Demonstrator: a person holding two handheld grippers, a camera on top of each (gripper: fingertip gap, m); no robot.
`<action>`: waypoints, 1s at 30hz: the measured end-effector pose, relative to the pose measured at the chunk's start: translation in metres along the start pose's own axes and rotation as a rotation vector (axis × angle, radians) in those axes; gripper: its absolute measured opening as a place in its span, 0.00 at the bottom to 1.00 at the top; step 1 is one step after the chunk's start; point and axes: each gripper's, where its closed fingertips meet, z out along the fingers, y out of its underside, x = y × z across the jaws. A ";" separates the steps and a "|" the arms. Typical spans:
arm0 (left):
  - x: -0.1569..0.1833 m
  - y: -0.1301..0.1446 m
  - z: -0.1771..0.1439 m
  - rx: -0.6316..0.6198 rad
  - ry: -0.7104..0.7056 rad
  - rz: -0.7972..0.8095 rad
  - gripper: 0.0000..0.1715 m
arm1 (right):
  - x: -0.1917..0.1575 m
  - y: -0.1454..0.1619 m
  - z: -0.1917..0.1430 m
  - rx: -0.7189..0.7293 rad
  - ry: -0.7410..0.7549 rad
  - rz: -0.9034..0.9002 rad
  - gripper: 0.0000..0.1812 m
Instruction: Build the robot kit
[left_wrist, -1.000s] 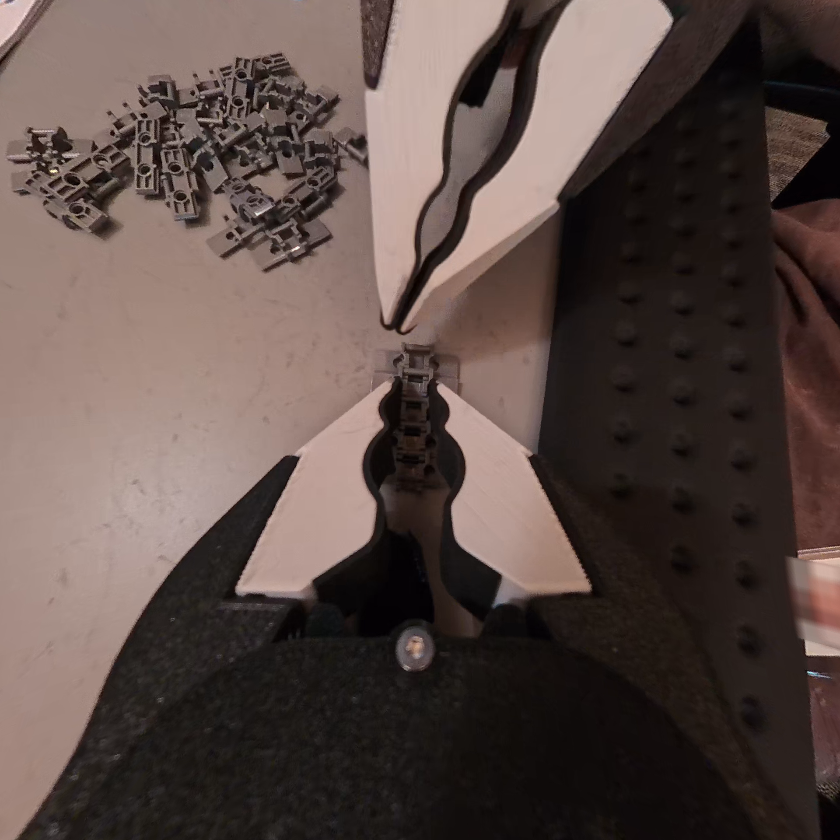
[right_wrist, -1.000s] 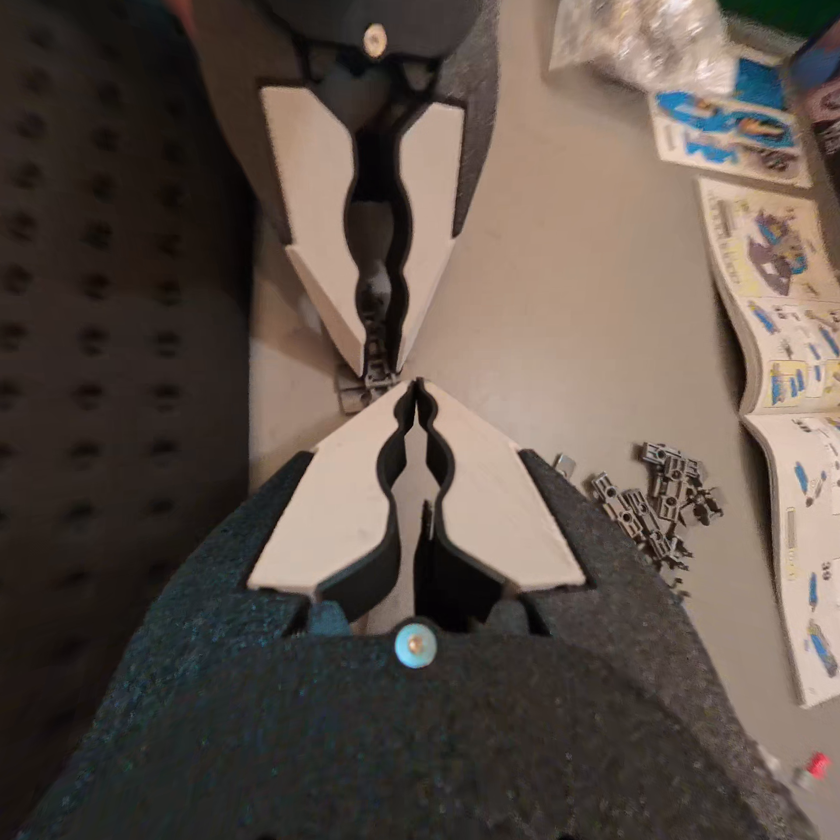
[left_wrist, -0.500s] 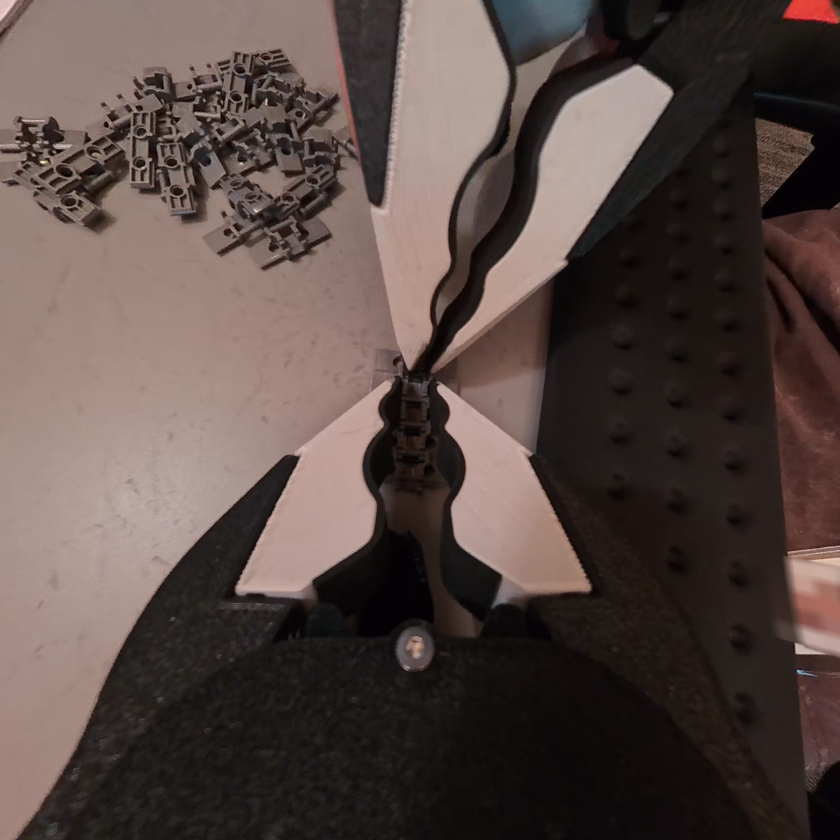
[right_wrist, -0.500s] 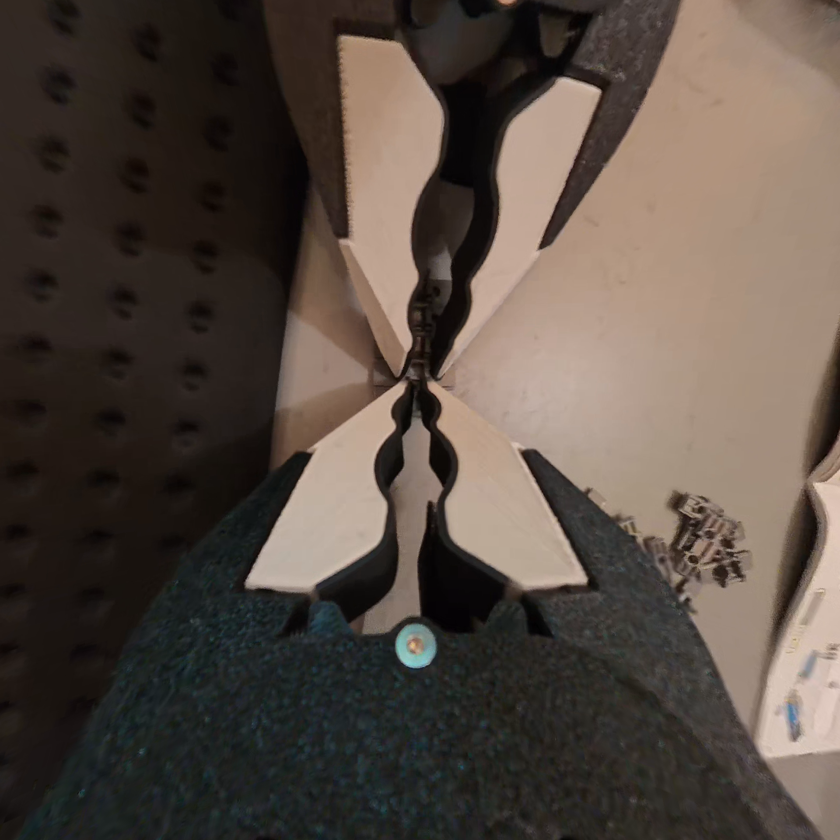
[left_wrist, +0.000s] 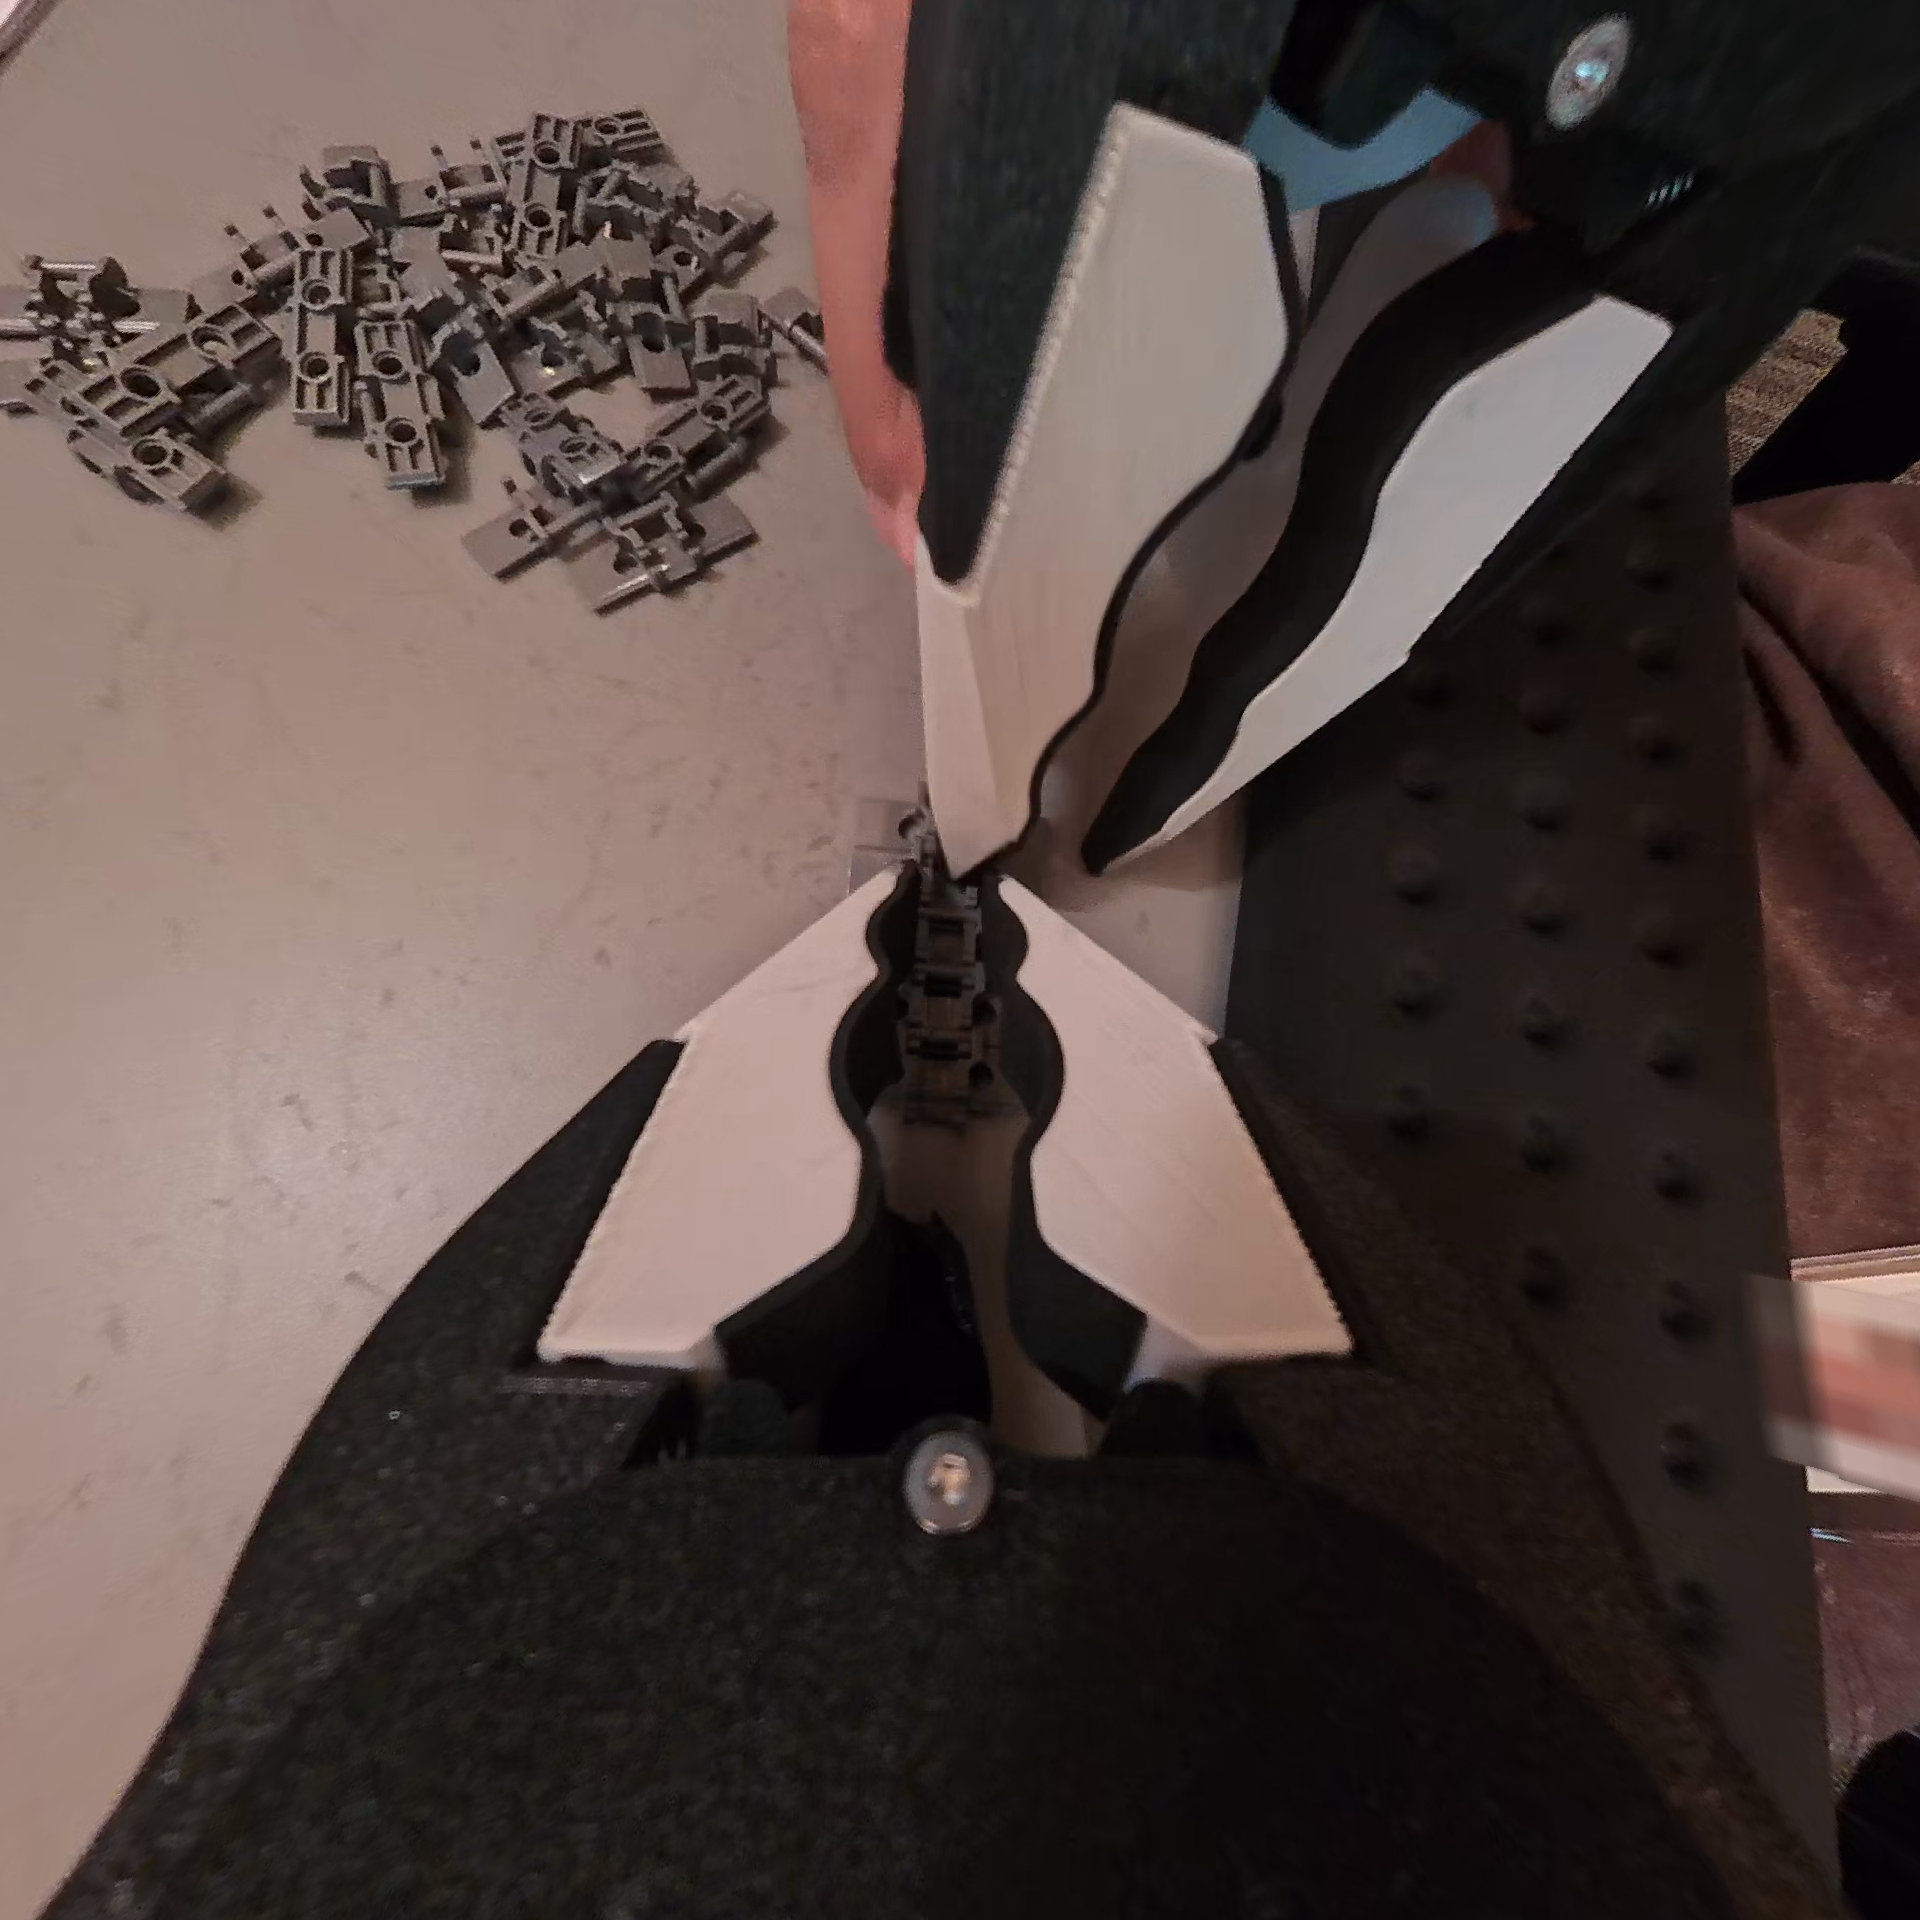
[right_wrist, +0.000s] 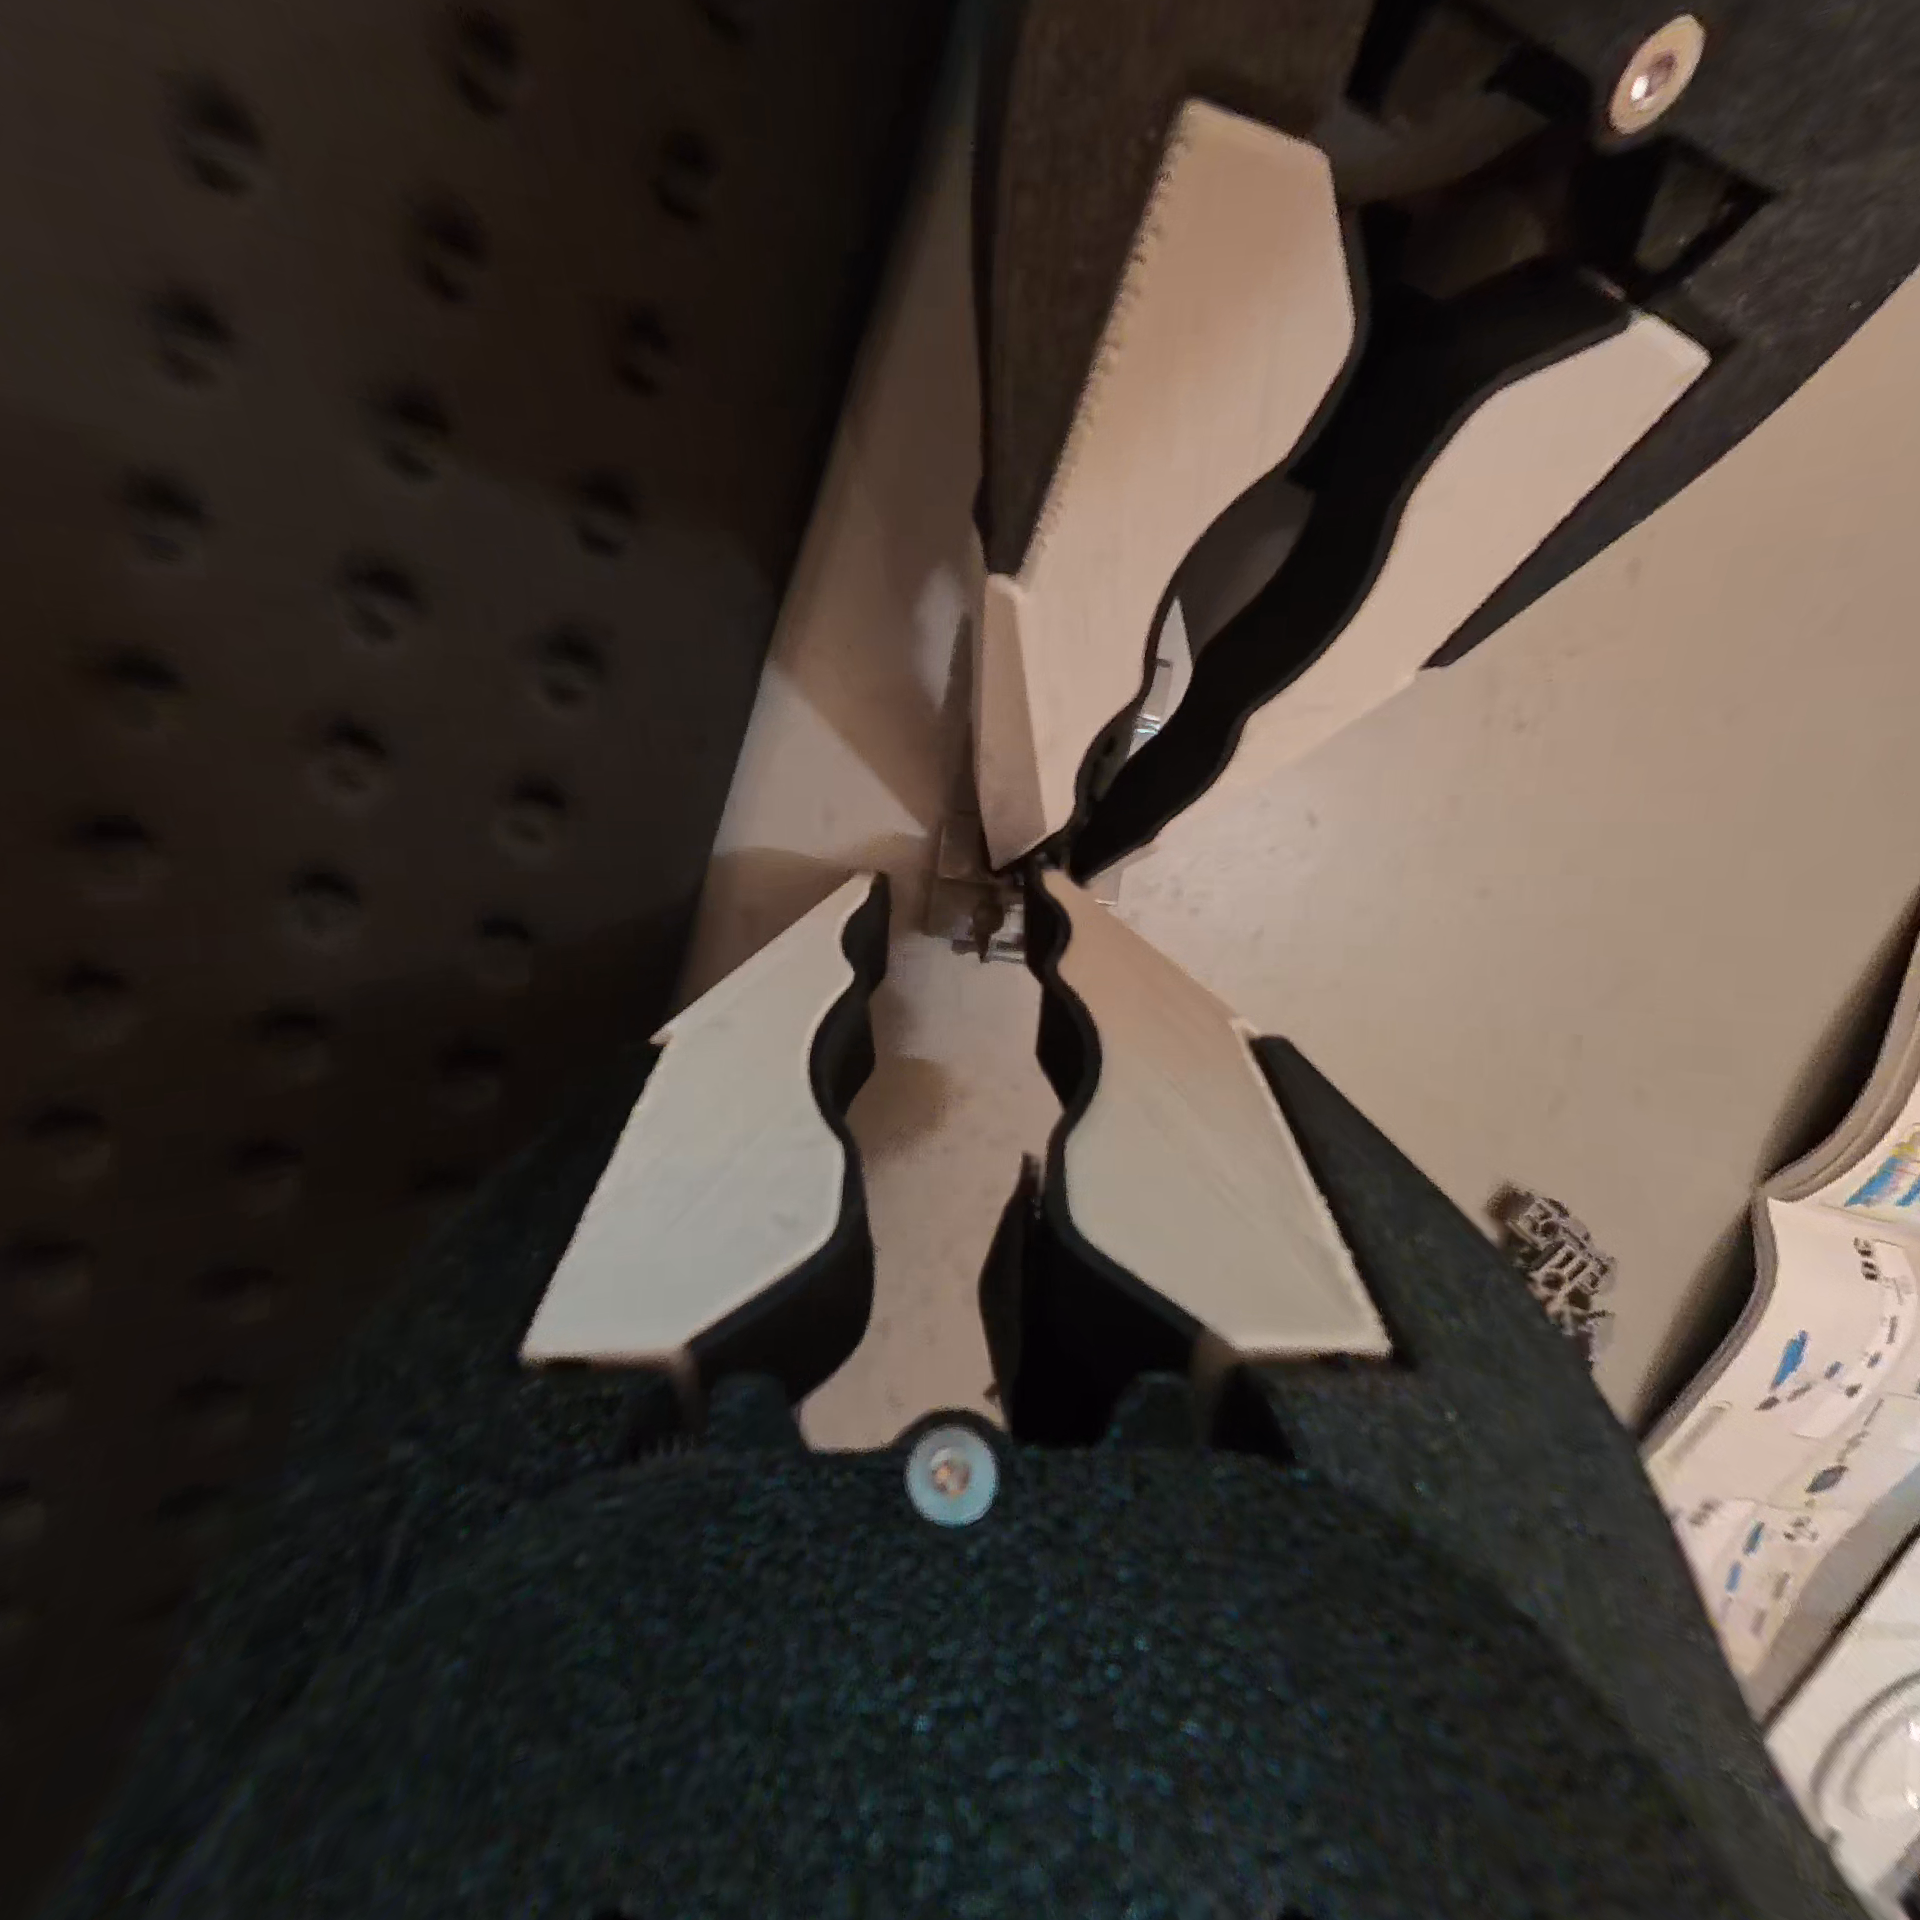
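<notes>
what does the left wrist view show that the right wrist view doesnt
Only the left wrist view shows the big loose pile of small grey plastic links on the grey table, and the dark grey linked chain strip clamped between the left tongs. Only the right wrist view shows the open illustrated instruction booklets at the right edge. Both show the right tongs open, tip to tip with the left tongs, beside the black studded baseplate.
</notes>
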 end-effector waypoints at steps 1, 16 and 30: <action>0.000 0.000 0.000 0.000 0.001 0.000 0.07 | 0.000 0.000 0.000 0.010 -0.005 0.016 0.14; 0.004 -0.001 0.002 -0.002 0.022 0.000 0.07 | -0.003 0.001 -0.004 0.139 -0.007 0.084 0.12; 0.004 -0.001 0.002 -0.002 0.024 -0.003 0.07 | 0.016 0.002 -0.003 0.083 -0.013 0.163 0.00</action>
